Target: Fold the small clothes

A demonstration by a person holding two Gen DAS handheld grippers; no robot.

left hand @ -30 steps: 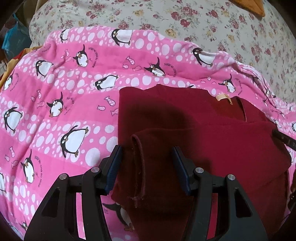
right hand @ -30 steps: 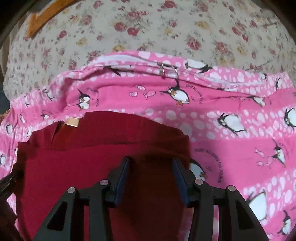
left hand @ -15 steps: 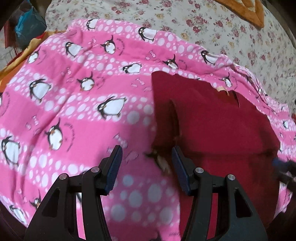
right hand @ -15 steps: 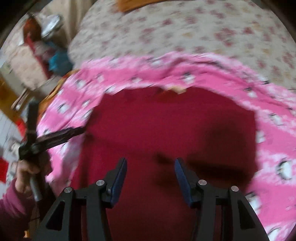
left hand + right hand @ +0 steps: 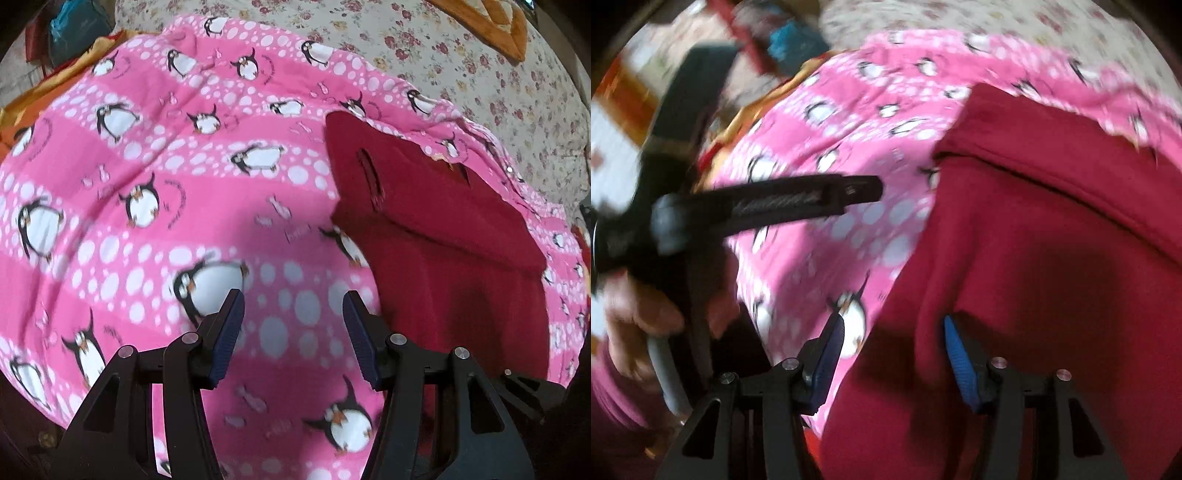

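On the bed, a pink penguin-print blanket [image 5: 155,192] is spread over a floral bedsheet [image 5: 498,92], and a dark red garment [image 5: 443,229] lies on the blanket's right portion as the left wrist view shows it. Garment is partly folded: an upper layer lies across the top, its lower edge forming a straight fold line over the longer part below. A small tan label [image 5: 441,157] shows near the far edge.

Left tool [image 5: 293,332] hangs above bare blanket, just to the left of the garment; jaws stand moderately apart with nothing between them, only the penguin print visible through the gap.

Right tool [image 5: 892,350] is over the garment's near left edge. Its jaws are opening; the red cloth lies beneath and between them, but the pads do not press on it. View is blurred.

From the right wrist view, the left tool's body extends across the blanket, carried by a hand [image 5: 639,314] in a magenta sleeve [image 5: 609,398] at the left border.

An orange cushion [image 5: 491,26] sits at the far corner of the bedsheet
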